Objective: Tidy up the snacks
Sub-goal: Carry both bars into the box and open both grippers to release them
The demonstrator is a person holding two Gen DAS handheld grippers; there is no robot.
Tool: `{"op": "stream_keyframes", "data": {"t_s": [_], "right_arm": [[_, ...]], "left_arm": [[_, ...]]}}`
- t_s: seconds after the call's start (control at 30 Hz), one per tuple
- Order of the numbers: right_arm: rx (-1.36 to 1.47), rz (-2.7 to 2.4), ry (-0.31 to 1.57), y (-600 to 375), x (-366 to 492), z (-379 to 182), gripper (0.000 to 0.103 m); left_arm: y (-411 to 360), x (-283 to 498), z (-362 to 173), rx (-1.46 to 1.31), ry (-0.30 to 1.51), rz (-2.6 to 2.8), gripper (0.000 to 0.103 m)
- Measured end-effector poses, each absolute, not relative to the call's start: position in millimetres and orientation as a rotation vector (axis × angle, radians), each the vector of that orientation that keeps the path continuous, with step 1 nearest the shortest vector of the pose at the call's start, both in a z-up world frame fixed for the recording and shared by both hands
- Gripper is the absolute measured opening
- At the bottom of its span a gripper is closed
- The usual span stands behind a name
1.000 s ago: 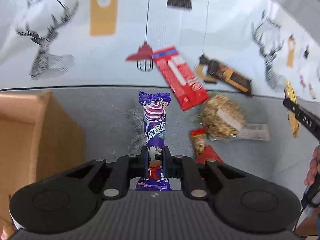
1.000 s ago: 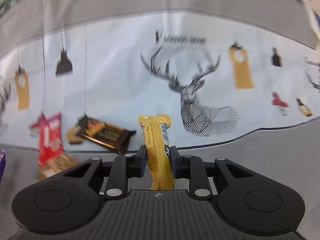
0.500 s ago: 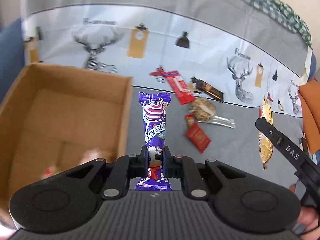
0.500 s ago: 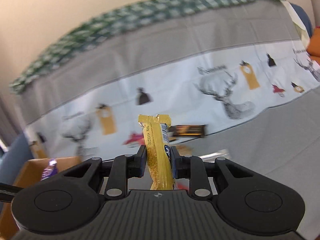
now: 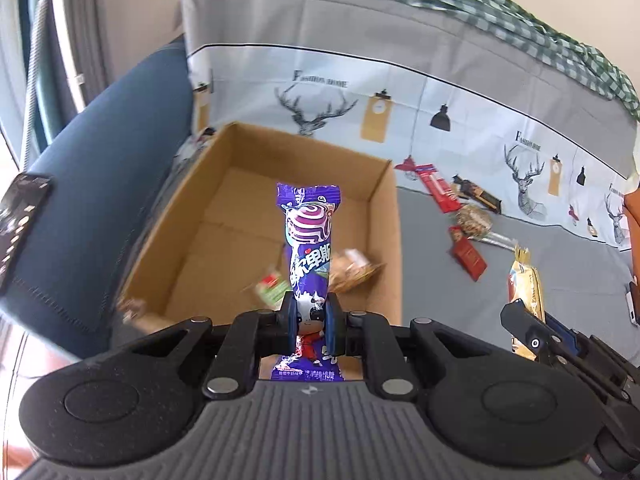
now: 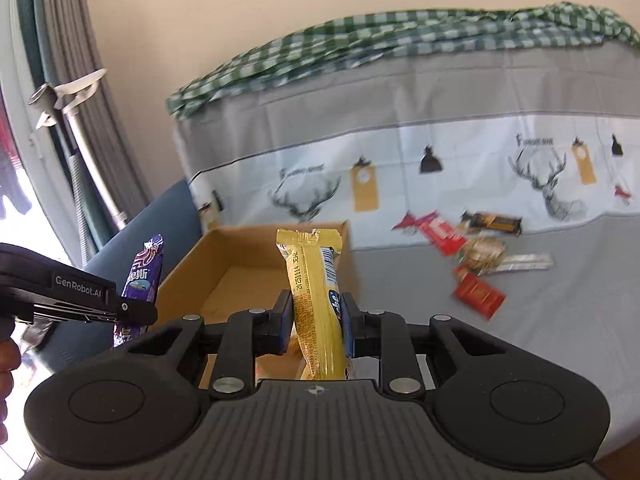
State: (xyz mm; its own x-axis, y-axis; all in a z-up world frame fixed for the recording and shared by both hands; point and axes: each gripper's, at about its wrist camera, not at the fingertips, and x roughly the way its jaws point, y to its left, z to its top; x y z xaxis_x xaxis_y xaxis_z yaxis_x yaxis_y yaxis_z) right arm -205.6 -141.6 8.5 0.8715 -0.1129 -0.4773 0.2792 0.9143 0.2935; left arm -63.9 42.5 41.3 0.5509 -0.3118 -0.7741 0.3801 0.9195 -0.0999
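My left gripper (image 5: 312, 330) is shut on a purple candy packet (image 5: 309, 248) and holds it upright over the open cardboard box (image 5: 394, 216). A couple of wrapped snacks (image 5: 352, 266) lie in the box. My right gripper (image 6: 316, 320) is shut on a yellow snack bar (image 6: 316, 296), upright, near the box's (image 6: 208, 248) right side. The right gripper also shows in the left wrist view (image 5: 528, 340) with the yellow bar (image 5: 524, 280). The left gripper and purple packet (image 6: 140, 276) show at the left of the right wrist view.
Loose snacks lie on the grey cloth right of the box: a red bar (image 5: 438, 192), a dark bar (image 5: 478, 196), a round oat snack (image 5: 474, 220) and a small red packet (image 5: 468, 258). A blue sofa arm (image 5: 100, 184) stands left of the box.
Both grippers have swung left with their snacks. The purple packet went from over the grey cloth to over the box. The right gripper has come beside the box.
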Motion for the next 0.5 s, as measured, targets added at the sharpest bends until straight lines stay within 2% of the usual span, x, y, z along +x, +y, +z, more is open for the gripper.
{"op": "stream_keyframes", "data": {"t_s": [0.5], "right_arm": [[0.33, -0.136, 0.519, -77.9, -222.6, 15.9, 0.026]], "left_arm": [[92.2, -95.9, 45.6, 0.046, 0.869, -0.404, 0.014]]}}
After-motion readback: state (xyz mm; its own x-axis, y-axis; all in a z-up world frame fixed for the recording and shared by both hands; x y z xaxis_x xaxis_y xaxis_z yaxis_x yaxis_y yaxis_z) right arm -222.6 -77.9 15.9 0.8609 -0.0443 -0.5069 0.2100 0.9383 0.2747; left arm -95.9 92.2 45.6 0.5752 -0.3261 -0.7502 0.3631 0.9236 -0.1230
